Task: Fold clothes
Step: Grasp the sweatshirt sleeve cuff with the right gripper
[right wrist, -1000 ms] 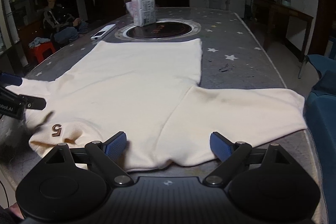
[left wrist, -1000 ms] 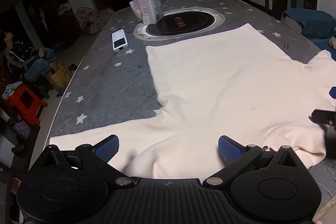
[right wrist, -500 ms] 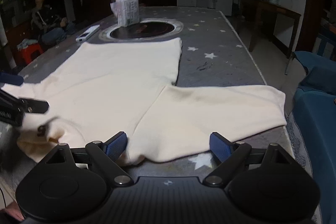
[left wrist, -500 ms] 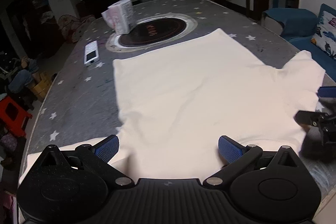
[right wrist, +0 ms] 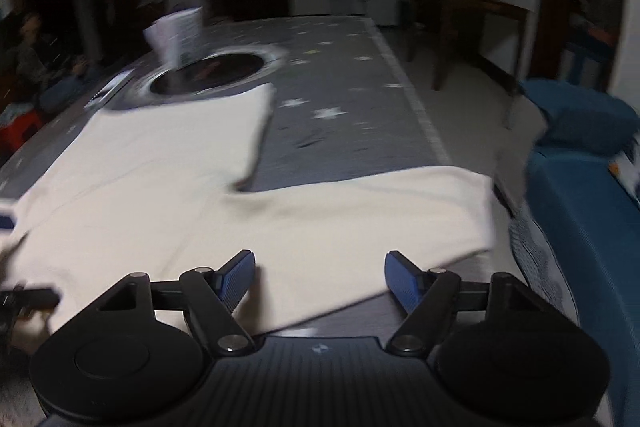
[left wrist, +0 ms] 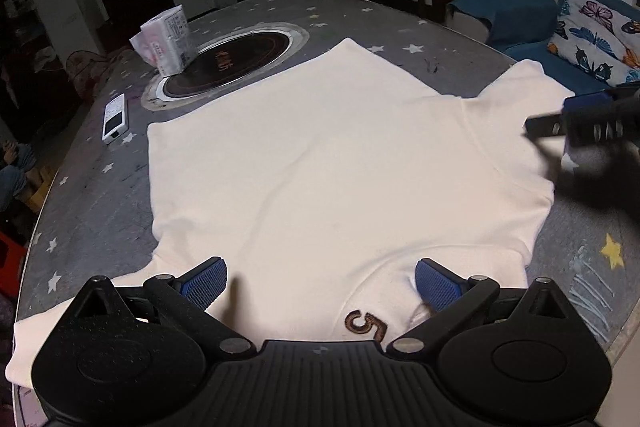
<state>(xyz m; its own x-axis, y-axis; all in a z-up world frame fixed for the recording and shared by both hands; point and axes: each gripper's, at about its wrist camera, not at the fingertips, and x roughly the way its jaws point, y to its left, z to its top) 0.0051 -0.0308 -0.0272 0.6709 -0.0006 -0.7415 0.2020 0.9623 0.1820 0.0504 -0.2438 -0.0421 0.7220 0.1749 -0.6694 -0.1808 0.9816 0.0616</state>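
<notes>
A cream short-sleeved shirt (left wrist: 320,163) lies flat on the grey star-patterned table (left wrist: 96,203), collar toward me with a brown "5" (left wrist: 366,325) at the neck. My left gripper (left wrist: 320,283) is open, low over the collar area, holding nothing. My right gripper (right wrist: 320,273) is open over the shirt's right sleeve (right wrist: 360,215), holding nothing; this view is blurred. The right gripper also shows at the right edge of the left wrist view (left wrist: 592,123), over the sleeve.
A round black cooktop (left wrist: 228,61) is set in the table beyond the shirt, with a white tissue pack (left wrist: 166,41) on its rim and a white remote (left wrist: 115,117) to its left. A blue sofa (right wrist: 588,187) stands by the table's right edge.
My left gripper has moved right from the left sleeve to the collar, so the "5" shows. My right gripper has moved right and forward over the right sleeve. Both stay open.
</notes>
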